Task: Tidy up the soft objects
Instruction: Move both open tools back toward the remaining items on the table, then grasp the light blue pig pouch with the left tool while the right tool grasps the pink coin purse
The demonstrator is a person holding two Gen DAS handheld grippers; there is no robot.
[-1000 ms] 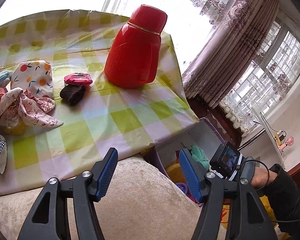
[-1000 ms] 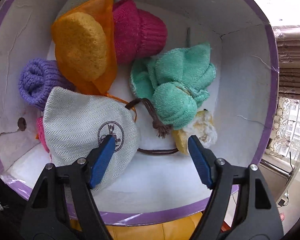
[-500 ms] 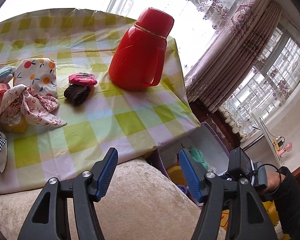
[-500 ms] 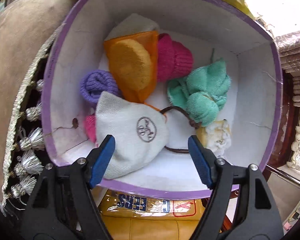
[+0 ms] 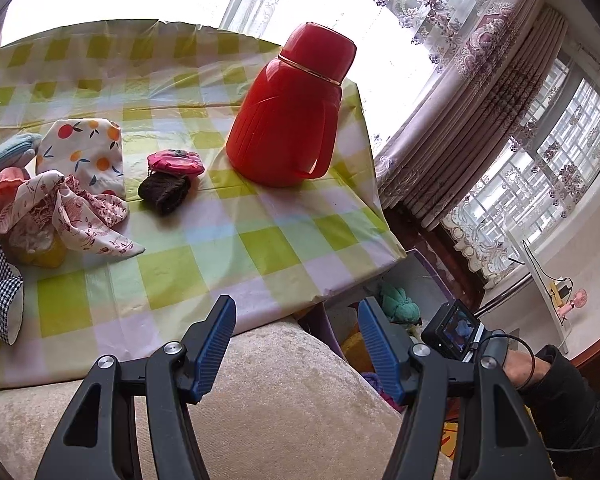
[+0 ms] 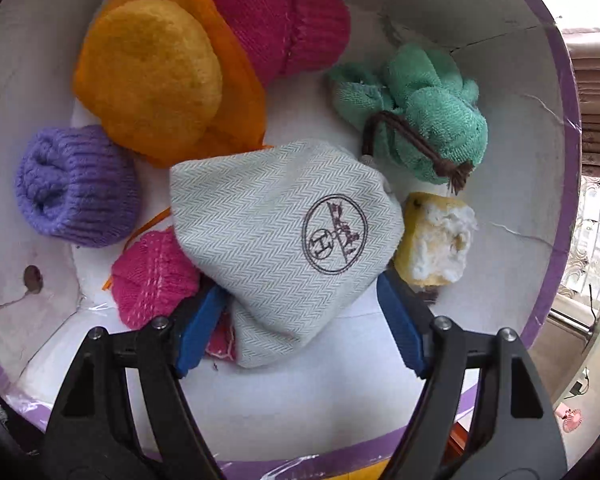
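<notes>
Fingers of the right gripper [image 6: 300, 324] stand spread astride the grey herringbone pouch [image 6: 284, 236], not pinching it; pouch lies inside the purple-rimmed box [image 6: 556, 92]. Left gripper [image 5: 296, 348] spread, empty, above the beige cushion [image 5: 280, 400].

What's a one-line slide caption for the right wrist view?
Right gripper, jaws open, straddles a grey herringbone pouch inside a purple-rimmed box of soft items.

We're looking straight down into the purple-rimmed box [image 6: 565, 80] here. The right gripper [image 6: 300, 320] has its jaws spread around the grey herringbone pouch [image 6: 284, 236] at the near wall; looks like the left pad touches it, hard to say. Orange pouch [image 6: 156, 76] and pink knit [image 6: 284, 20] are at the far wall, green towel [image 6: 424, 108] right, purple knit [image 6: 76, 188] left.
</notes>
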